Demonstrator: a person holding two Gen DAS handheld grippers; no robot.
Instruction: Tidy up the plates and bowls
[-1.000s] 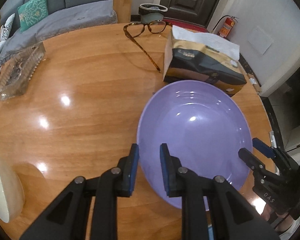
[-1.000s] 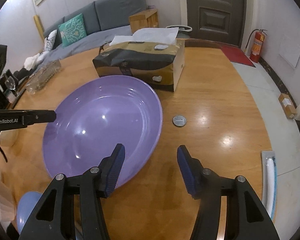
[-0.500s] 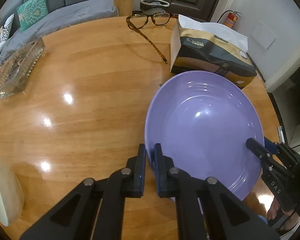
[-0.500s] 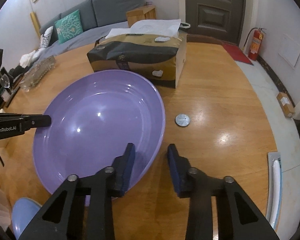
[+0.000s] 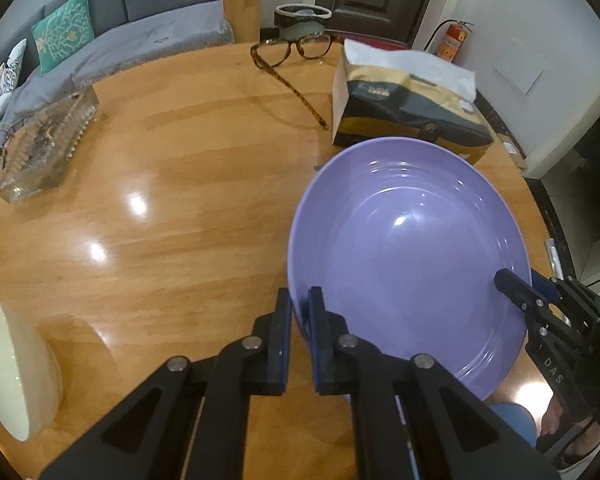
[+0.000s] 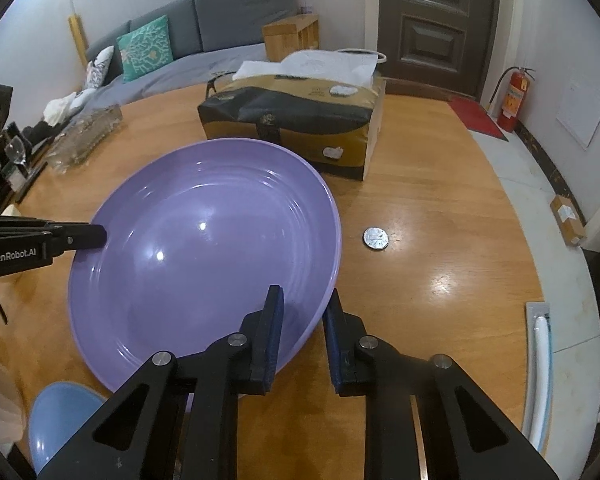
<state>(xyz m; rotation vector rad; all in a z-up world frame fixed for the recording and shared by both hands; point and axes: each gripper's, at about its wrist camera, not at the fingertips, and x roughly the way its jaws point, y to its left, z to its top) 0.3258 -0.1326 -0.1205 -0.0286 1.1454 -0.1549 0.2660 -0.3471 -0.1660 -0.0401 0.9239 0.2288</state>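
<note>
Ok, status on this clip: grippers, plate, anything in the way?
Left gripper and right gripper both clamped on purple plate, opposite rims. Tissue pack right behind the plate's far edge. Cream bowl apart, far left.

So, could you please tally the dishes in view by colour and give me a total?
Purple: 1, the purple plate, its rim clamped by the left gripper and the right gripper.
Cream: 1, the cream bowl.
Blue: 1, the blue dish, partly hidden.
Total: 3.
</note>
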